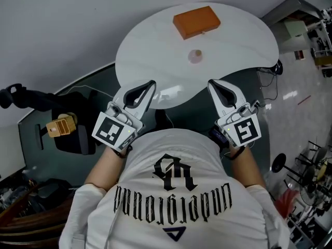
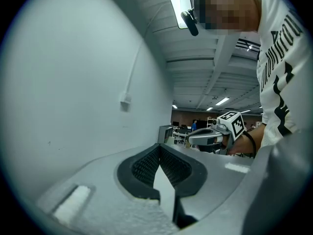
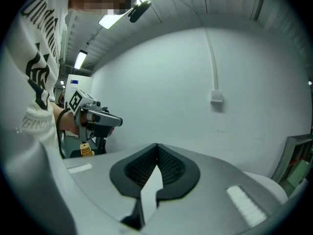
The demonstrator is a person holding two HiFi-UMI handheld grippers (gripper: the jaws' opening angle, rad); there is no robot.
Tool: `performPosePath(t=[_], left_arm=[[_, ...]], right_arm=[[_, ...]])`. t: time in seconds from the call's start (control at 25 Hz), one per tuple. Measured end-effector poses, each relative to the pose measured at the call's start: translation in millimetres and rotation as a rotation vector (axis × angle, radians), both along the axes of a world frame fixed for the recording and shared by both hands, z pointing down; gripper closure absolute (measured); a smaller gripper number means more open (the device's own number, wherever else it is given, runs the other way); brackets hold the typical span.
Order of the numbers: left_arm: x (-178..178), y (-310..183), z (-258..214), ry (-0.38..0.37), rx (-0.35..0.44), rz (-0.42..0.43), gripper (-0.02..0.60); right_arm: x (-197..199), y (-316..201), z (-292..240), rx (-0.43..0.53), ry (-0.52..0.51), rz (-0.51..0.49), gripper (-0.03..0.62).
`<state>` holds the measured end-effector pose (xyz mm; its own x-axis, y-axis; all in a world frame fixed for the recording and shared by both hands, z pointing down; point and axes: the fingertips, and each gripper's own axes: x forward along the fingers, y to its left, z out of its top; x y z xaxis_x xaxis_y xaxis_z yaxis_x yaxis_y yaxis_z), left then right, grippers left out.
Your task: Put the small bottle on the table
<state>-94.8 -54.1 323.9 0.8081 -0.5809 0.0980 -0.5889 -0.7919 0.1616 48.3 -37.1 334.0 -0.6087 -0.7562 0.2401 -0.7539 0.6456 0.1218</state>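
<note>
You hold both grippers close in front of your chest, at the near edge of the round white table, and both point toward the far side. The left gripper is at the left and the right gripper at the right, well apart from each other.

In the left gripper view, the two black ribbed pads come together at their tips and nothing stands between them, so its jaws are closed and empty. The right gripper view shows the same. Its pads meet at the tip and they hold nothing.

The small pale pink bottle stands on the table near the middle, far from both grippers and a little closer to the right one. No gripper touches it. It looks small and blurred, so I cannot tell its details.

Beyond the bottle, near the far edge of the table, lies a flat orange rectangular box, apart from the bottle.

At the left, beside the table, a small yellow object sits on a dark stand.
</note>
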Motion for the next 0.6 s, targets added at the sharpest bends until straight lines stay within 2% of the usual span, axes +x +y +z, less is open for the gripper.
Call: performPosePath(t=[0.32, 0.6], left_arm=[[46, 79, 12, -0.025, -0.034, -0.020, 0.574], [91, 160, 12, -0.043, -0.020, -0.043, 0.574]], right_arm=[[44, 74, 7, -0.013, -0.010, -0.045, 0.592], [97, 152, 9, -0.003, -0.005, -0.053, 0.592]])
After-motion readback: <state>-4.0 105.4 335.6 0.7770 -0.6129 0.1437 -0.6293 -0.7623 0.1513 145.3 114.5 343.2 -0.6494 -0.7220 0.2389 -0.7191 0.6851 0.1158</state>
